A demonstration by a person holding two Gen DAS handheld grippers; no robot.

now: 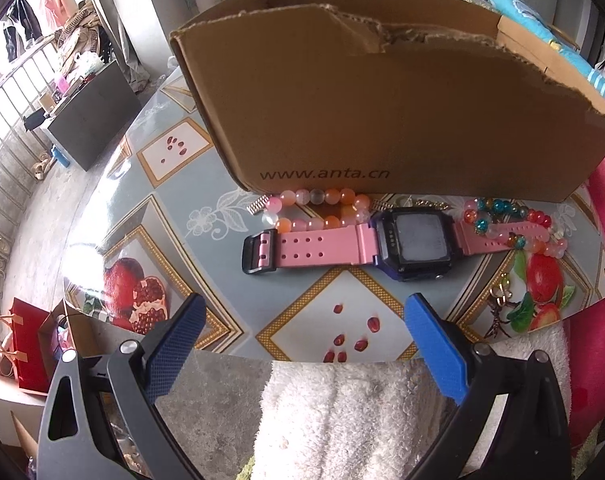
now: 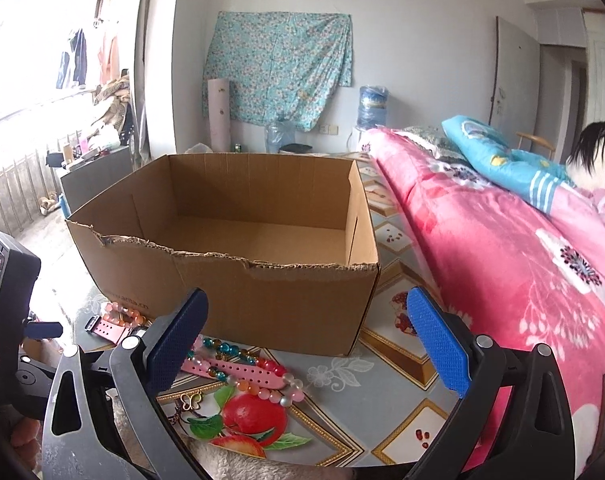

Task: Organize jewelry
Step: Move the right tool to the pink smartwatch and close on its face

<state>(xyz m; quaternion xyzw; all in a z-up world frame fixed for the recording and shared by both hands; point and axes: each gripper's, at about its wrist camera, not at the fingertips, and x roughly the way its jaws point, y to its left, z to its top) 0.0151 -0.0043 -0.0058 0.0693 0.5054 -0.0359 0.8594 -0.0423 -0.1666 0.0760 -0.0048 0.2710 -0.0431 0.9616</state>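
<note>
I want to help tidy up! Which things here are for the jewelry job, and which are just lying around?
For the job:
pink watch
orange bead bracelet
colorful bead bracelet
gold butterfly charm
cardboard box, empty inside
both open claws: left claw, right claw

Just lying about:
pink blanket
blue pillow
white towel

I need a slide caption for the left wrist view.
Open left gripper facing a pink watch and bead bracelets beside a cardboard box.

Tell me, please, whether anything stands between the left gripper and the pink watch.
Nothing visible does. The left gripper is open, with only bare tablecloth between its fingers and the watch. Bead bracelets touch the watch beyond it, one by the box, another draped over its right strap.
</note>
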